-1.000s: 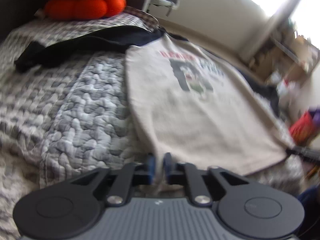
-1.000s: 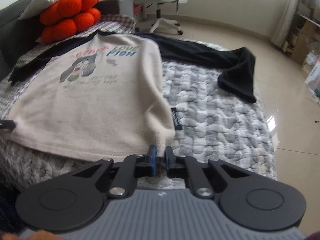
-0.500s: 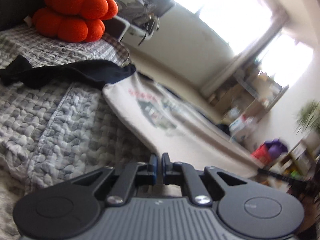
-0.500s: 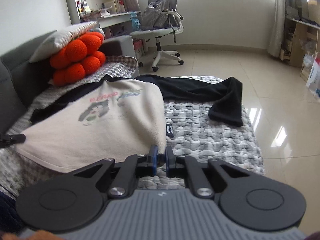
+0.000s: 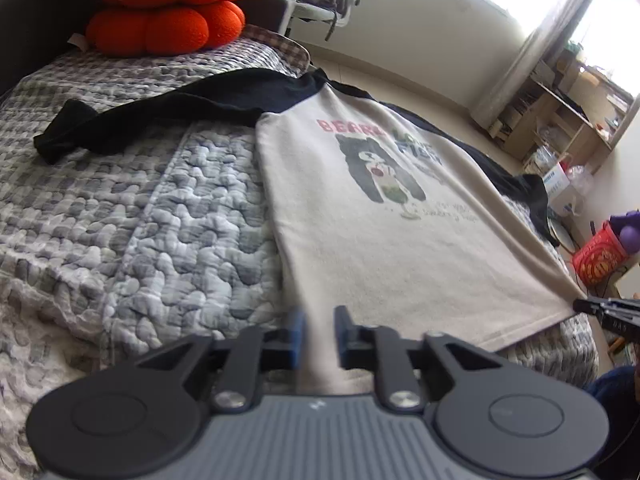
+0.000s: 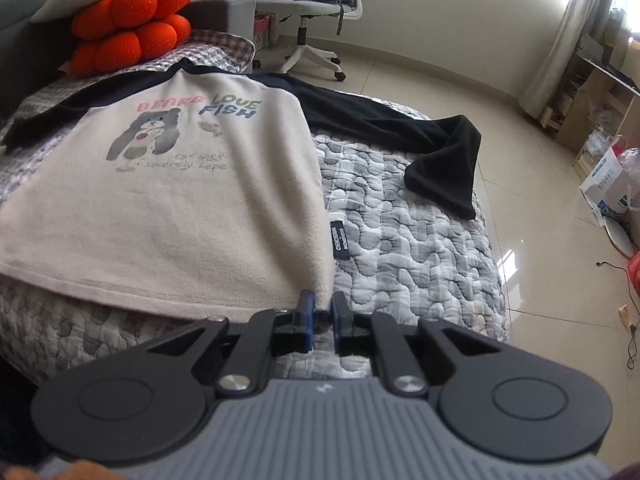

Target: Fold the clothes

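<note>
While both tongs [image 5: 318, 330] [image 6: 322, 312] opening over hem, sweatshirt [image 6: 172, 200] print reads "BEARS LOVE FISH".

Both cameras sit low at the bed's near edge, angled down across the quilt [image 5: 160, 216]. The left wrist view looks from the shirt's [image 5: 384, 240] lower left hem corner toward the shelves [image 5: 560, 120] at upper right. The right wrist view looks from the opposite hem corner toward the office chair [image 6: 316, 12]. Both share the shirt and the orange cushions [image 6: 128, 36].
</note>
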The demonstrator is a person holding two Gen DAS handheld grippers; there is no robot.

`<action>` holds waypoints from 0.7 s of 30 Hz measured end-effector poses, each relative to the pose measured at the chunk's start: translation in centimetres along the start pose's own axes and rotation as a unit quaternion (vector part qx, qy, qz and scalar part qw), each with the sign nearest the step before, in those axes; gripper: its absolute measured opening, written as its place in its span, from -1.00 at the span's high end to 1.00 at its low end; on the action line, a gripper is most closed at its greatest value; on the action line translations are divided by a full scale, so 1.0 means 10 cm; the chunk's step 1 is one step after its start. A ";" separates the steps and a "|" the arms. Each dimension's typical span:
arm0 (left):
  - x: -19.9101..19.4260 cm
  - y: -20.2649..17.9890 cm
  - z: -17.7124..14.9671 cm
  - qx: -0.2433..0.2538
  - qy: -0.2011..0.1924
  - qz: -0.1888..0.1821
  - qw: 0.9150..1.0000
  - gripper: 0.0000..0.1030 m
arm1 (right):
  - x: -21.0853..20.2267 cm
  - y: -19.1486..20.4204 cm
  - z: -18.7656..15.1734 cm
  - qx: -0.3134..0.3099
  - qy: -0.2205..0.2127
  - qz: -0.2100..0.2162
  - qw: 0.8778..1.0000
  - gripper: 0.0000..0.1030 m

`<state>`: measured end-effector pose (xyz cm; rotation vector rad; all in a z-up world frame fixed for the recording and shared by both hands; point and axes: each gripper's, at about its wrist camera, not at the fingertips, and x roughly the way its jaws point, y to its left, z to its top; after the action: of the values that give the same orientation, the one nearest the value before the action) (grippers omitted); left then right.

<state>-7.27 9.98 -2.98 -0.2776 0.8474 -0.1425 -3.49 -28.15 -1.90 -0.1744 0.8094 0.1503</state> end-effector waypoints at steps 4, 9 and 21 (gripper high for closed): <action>-0.09 0.06 0.04 -0.013 -0.019 0.002 1.000 0.48 | -0.10 -0.08 -0.02 0.023 -0.026 0.019 0.999 0.66; -0.11 0.17 0.15 -0.042 -0.034 0.004 0.999 0.46 | -0.12 -0.20 0.07 0.054 -0.041 0.016 0.998 0.65; 0.09 0.19 0.38 -0.077 -0.033 0.037 0.996 0.35 | 0.15 -0.10 0.60 0.052 -0.053 0.058 0.996 0.60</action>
<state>-3.82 12.26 -1.82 -0.3938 0.8024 0.0013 1.96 -27.73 1.21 -0.0205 0.7193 0.2242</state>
